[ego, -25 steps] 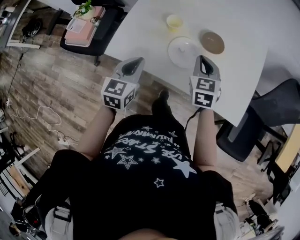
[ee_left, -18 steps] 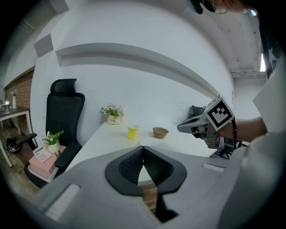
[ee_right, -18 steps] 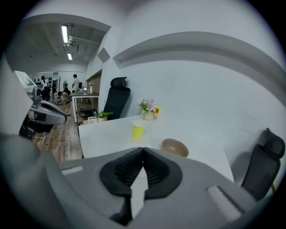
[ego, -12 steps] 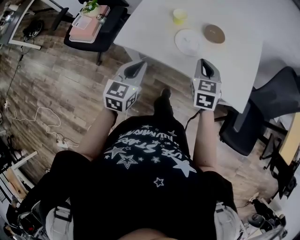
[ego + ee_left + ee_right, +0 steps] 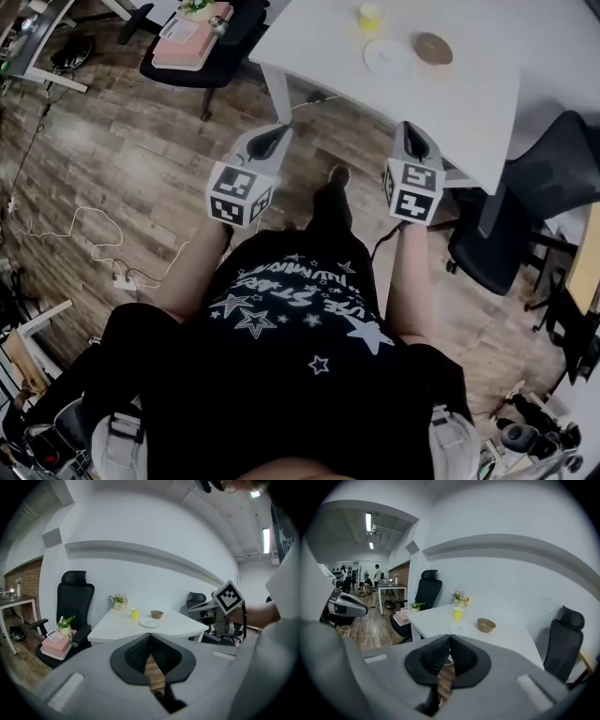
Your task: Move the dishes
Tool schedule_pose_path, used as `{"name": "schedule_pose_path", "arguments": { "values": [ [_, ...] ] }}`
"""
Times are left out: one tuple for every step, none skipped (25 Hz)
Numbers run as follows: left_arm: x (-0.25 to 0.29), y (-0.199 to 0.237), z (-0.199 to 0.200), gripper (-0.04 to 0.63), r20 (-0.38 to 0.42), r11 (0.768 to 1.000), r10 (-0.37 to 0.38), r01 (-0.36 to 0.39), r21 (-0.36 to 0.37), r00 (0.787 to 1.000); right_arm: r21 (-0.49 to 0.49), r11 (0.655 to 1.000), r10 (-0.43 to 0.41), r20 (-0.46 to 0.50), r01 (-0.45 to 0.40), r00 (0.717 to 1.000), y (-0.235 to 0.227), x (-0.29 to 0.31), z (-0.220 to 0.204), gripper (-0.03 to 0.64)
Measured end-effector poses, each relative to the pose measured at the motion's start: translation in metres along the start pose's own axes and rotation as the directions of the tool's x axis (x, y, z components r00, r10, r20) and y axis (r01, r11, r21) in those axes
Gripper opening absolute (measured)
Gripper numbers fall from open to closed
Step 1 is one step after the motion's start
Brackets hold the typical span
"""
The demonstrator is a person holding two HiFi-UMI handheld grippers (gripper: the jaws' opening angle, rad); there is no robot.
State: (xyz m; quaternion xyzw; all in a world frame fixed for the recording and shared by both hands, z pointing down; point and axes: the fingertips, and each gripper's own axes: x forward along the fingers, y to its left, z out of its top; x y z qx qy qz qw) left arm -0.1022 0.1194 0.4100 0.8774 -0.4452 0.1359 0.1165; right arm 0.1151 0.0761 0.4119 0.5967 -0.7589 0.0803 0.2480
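White plate [image 5: 386,56], brown bowl [image 5: 433,48] and yellow cup [image 5: 370,16] are sitting close together on the table [image 5: 469,103], further off than a second ago, so we're backing away. Both the left gripper [image 5: 267,141] and right gripper [image 5: 413,141] are hanging pinched together on nothing, out of reach.

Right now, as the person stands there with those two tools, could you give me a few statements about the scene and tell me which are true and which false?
1. Each gripper is holding a dish. False: the left gripper and the right gripper are both shut on nothing.
2. A yellow cup, a white plate and a brown bowl sit on the white table. True.
3. The bowl rests on the plate. False: it sits beside the plate, on the table.
4. Both grippers hang over the table. False: they are over the wooden floor, short of the table.
5. A pink box lies on a black chair. True.
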Motion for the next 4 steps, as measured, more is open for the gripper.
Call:
{"name": "schedule_pose_path", "arguments": {
  "values": [
    [-0.008,-0.001,-0.005,0.011,-0.003,1.0,0.002,-0.002,-0.005,1.0,0.003,1.0,0.0,0.0,0.0,1.0,0.006,-0.007,-0.003,0.003],
    [-0.017,0.0,-0.009,0.011,-0.005,1.0,0.006,-0.006,-0.011,1.0,0.005,1.0,0.001,0.0,-0.001,1.0,0.012,-0.013,-0.006,0.003],
    [-0.025,0.0,-0.013,0.011,-0.006,1.0,0.011,-0.011,-0.017,1.0,0.006,1.0,0.002,0.001,-0.002,1.0,0.018,-0.019,-0.008,0.003],
    [-0.033,0.001,-0.017,0.011,-0.006,1.0,0.017,-0.017,-0.025,1.0,0.006,1.0,0.003,0.002,-0.003,1.0,0.023,-0.025,-0.01,0.003]
  ]
}}
